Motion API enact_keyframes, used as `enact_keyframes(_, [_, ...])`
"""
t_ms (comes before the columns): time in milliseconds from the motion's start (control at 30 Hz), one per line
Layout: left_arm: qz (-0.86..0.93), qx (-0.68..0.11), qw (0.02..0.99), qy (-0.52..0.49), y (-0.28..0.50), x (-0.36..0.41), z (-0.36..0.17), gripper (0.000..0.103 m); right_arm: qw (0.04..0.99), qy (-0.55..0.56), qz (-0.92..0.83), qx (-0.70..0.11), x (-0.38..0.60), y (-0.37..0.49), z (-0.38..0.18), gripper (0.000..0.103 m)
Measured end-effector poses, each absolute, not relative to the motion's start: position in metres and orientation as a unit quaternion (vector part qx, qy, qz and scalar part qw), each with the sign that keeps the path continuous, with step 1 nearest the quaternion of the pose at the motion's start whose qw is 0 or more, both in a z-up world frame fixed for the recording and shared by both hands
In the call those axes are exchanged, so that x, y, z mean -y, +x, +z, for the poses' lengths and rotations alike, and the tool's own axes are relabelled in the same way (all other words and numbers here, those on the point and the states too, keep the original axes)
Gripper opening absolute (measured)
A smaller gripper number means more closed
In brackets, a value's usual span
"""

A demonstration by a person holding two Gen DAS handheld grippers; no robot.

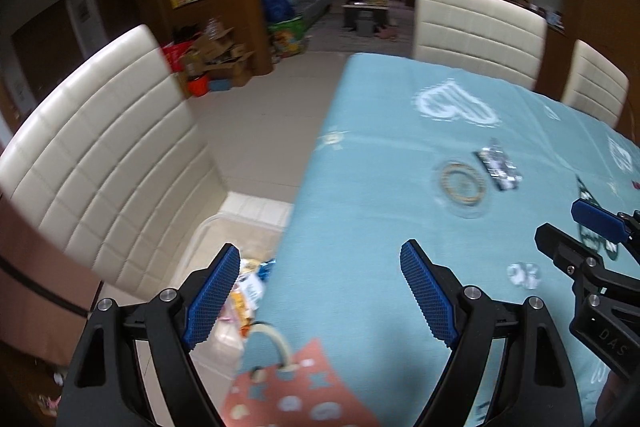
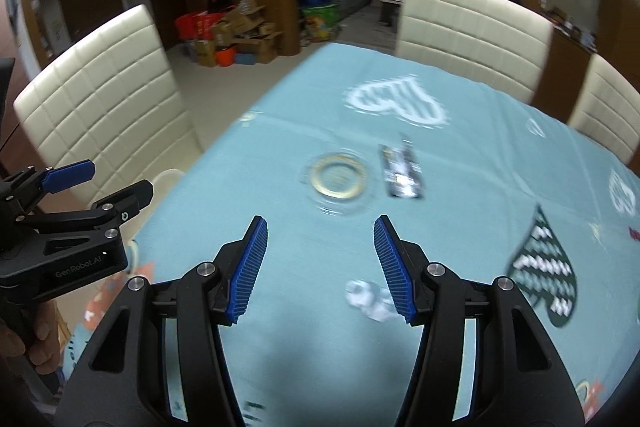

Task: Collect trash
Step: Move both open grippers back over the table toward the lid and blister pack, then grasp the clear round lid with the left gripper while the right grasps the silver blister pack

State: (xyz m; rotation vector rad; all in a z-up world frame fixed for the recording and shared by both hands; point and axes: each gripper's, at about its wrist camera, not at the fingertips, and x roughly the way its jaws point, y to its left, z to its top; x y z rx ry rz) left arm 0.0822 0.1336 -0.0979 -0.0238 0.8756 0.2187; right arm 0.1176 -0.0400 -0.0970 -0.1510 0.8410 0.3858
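On the teal tablecloth lie a crumpled white paper, a dark foil wrapper and a clear glass dish with a gold rim. They also show in the left wrist view: paper, wrapper, dish. My right gripper is open and empty, with the paper just inside its right finger. My left gripper is open and empty over the table's left edge. Below it a white bin on the floor holds several wrappers.
Cream padded chairs stand at the left and far side of the table. A pink print is on the cloth near the front. Boxes and bags are piled on the floor behind.
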Motion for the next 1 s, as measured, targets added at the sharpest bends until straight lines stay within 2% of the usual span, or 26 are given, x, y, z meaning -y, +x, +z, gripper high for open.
enact_keyframes(500, [0.037, -0.437, 0.898, 0.021, 0.13, -0.061, -0.111, 0.08, 0.895, -0.047, 0.127, -0.426, 0.112, 0.151, -0.114, 0.058])
enact_keyframes(1000, [0.014, -0.501, 0.865, 0.029, 0.202, -0.041, -0.177, 0.081, 0.868, -0.05, 0.137, -0.475, 0.112, 0.228, -0.179, 0.058])
